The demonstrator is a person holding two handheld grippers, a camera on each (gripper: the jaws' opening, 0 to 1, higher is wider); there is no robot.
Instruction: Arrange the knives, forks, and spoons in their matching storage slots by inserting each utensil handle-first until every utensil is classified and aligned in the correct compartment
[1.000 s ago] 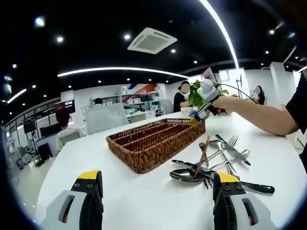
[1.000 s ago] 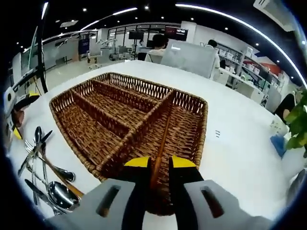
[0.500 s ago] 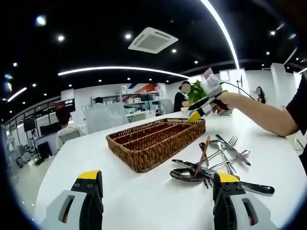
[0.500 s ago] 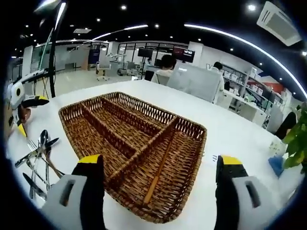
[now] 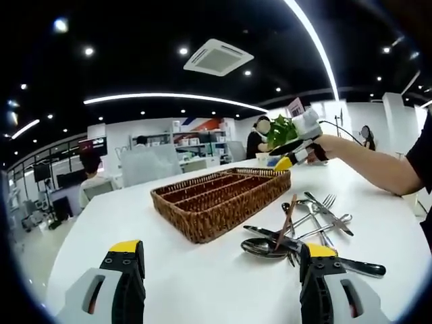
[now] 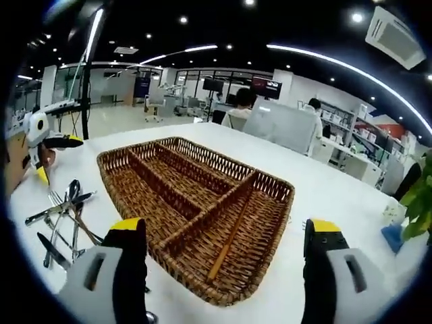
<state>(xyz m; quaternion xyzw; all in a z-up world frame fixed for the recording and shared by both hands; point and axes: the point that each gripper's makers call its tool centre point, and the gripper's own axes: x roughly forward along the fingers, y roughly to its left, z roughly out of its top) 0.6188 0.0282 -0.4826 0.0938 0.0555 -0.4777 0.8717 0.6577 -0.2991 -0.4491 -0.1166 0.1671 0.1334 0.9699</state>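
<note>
Cutlery (image 6: 61, 216) is heaped lower left beside a wicker tray (image 6: 270, 196) holding one wooden-handled utensil (image 6: 228, 237); both grippers (image 6: 226, 236) (image 5: 223, 260) are held wide open, and another pick is judged next.

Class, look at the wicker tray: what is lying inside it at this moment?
One wooden-handled utensil lies in the wicker tray's wide end compartment. The long slots look bare, though their near walls hide some floor.

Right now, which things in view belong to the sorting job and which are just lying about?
Job:
wicker tray
wooden utensil in its near compartment
loose cutlery pile
left tool, open
right tool, open

Lying about:
potted plant
blue object on table
</note>
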